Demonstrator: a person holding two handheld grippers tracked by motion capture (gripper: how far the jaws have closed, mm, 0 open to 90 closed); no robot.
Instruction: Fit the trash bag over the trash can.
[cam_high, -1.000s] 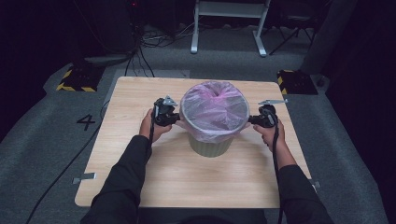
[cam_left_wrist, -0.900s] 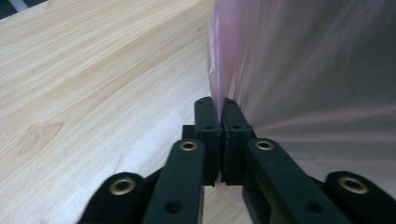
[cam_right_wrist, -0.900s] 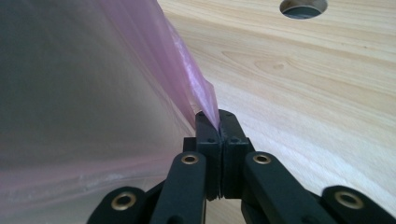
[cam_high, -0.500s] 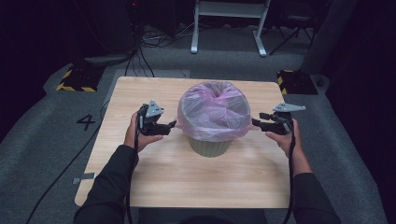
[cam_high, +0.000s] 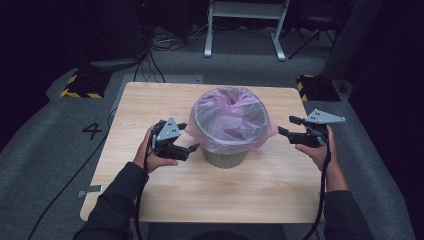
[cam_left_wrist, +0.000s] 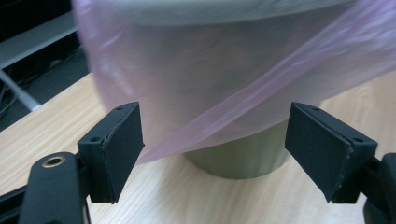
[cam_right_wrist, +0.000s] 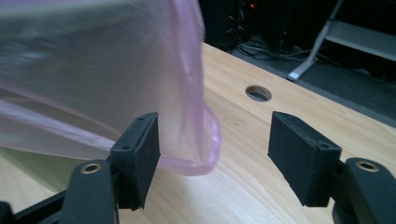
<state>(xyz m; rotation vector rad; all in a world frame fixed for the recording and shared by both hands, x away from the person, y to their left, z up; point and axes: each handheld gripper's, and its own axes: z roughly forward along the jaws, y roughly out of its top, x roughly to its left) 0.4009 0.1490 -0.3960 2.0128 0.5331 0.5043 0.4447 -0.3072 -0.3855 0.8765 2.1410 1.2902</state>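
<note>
Dim floor rings the wooden table (cam_high: 150, 195), where the bin (cam_high: 226, 158) and its pink bag (cam_high: 235, 120) stand between left gripper (cam_high: 190, 138) and right gripper (cam_high: 286, 126), both spread and empty, seemingly equally near

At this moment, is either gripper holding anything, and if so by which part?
Nothing is held. The left gripper and the right gripper are both open, one on each side of the bin, with the pink bag draped over its rim and free of the jaws.
</note>
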